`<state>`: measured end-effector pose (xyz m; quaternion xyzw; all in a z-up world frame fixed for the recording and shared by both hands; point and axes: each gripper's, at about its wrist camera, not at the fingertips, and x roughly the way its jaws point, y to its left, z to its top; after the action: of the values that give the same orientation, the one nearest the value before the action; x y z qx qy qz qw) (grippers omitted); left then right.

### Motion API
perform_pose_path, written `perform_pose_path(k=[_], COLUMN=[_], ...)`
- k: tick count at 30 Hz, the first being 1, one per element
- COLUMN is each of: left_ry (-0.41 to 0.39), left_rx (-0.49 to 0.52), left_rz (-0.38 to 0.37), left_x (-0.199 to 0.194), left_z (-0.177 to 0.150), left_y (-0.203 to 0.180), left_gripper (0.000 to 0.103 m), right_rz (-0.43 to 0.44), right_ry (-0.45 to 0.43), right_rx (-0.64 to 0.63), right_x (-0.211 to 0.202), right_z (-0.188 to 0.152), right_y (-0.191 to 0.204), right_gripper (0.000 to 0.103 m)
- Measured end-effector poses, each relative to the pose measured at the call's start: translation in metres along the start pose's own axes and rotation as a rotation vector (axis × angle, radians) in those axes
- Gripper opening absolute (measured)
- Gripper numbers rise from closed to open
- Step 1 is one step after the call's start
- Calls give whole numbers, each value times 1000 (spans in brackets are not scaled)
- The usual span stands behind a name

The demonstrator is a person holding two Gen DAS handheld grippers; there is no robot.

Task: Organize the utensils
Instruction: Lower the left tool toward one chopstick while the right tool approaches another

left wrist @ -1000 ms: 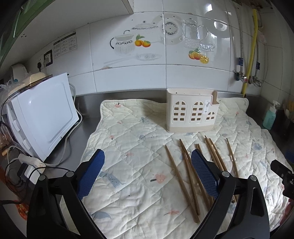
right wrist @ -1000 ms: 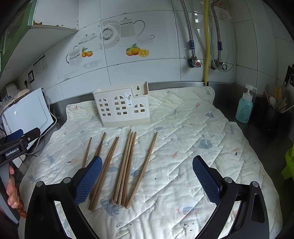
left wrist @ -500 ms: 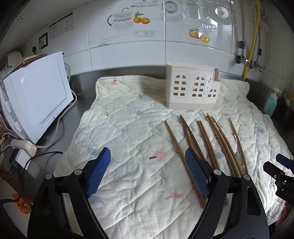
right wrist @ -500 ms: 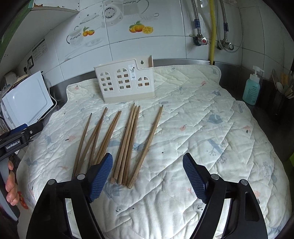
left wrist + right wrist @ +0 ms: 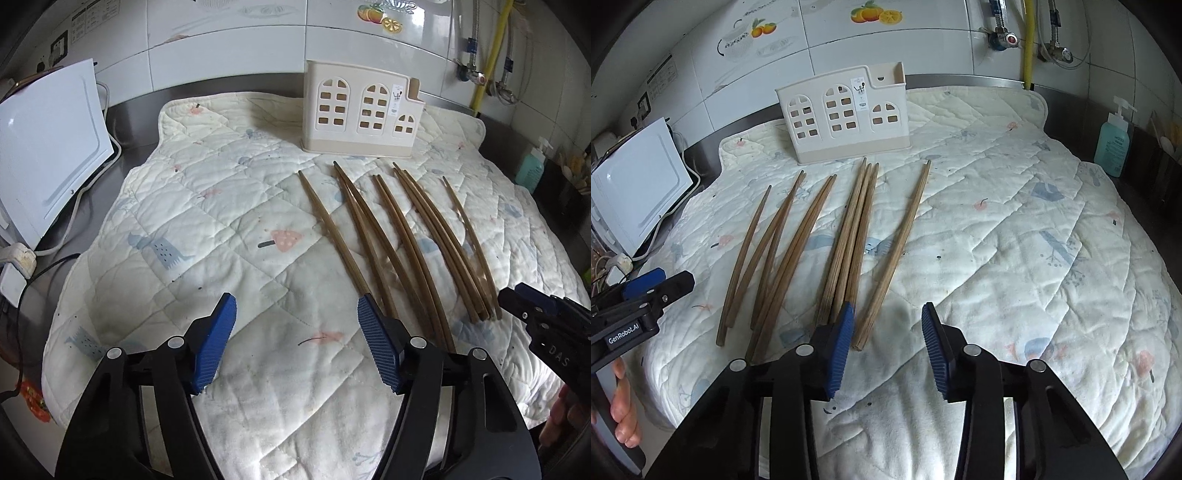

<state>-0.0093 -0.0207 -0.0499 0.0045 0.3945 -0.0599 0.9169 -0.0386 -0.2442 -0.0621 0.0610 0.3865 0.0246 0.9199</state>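
I'm narrowing both ribbed blue grippers, left (image 5: 295,310) and right (image 5: 886,317), empty, wooden chopsticks (image 5: 849,236) at twelve o'clock on the quilt (image 5: 997,240).

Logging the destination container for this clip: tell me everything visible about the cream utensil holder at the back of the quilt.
The utensil holder is a cream, plastic-looking rectangular caddy with an open top. Its front wall has three arched window-style cutouts, the right one smaller, and a small printed label between two of them. One end rises into a taller tab with a hanging slot. The bottom band looks slightly darker beige. It stands upright on the quilted mat near the steel back edge, apparently empty, with the chopsticks lying just in front, not touching it.
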Motion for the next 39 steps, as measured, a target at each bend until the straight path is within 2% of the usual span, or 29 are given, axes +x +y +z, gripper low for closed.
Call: perform_pose_path(k=[4, 10, 16, 25, 31, 34, 36, 39], left_ry=[24, 57, 77, 110, 114, 105, 105, 120], left_rx=[-26, -10, -27, -21, -17, 15, 25, -1], left_rz=[-28, -46, -55, 4, 15, 64, 102, 106], left_x=[6, 16, 21, 31, 31, 31, 31, 34], left_z=[1, -1, 2, 4, 6, 6, 7, 7], left_y=[-1, -13, -18, -20, -24, -29, -26, -11], left_gripper=[65, 60, 60, 57, 57, 56, 52, 51], right_rz=[-2, -30, -28, -34, -32, -31, -28, -28], right_ry=[17, 24, 23, 17, 13, 10, 8, 3], right_rx=[-2, -41, -47, -55, -58, -63, -57, -56], right_x=[8, 15, 17, 17, 18, 17, 17, 16], right_z=[1, -1, 0, 0, 0, 0, 0, 0], right_y=[2, 6, 4, 2, 3, 2, 1, 1], right_gripper=[31, 26, 26, 25, 25, 25, 25, 24])
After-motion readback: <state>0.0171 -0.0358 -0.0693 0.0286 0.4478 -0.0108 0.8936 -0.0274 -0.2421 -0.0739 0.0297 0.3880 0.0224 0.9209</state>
